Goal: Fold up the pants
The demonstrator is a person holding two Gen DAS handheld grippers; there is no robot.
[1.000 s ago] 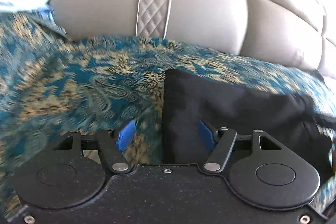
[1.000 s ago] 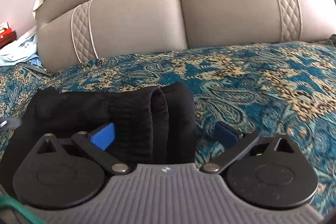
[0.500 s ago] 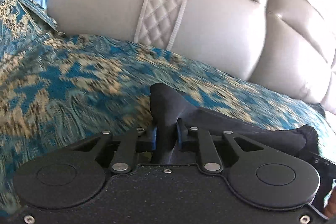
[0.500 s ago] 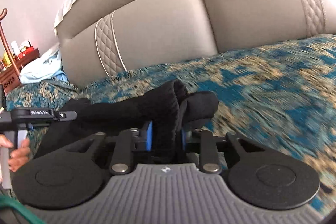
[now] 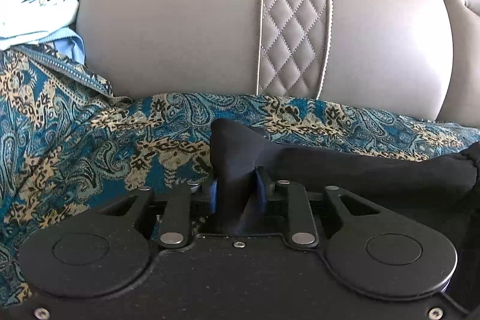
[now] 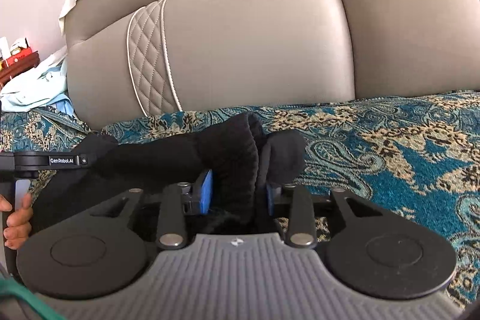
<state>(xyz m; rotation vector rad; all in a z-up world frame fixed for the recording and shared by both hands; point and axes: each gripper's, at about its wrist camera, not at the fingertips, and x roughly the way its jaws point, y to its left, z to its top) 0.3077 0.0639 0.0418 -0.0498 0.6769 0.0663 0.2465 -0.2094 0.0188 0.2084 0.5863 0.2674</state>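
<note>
The black fabric pants (image 5: pixel 345 170) are pinched at the left end by the left gripper (image 5: pixel 235 191). Their ribbed right end (image 6: pixel 234 152) is clamped by the right gripper (image 6: pixel 237 194) over the teal paisley cover (image 6: pixel 390 146).

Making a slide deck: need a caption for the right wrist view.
Right gripper shut on black pants, lifted above a paisley bedspread.

On my right wrist view I read one label, "GenRobot.AI", in white on the black bar of the left gripper (image 6: pixel 42 162) at the left edge. I can read nothing else.
</note>
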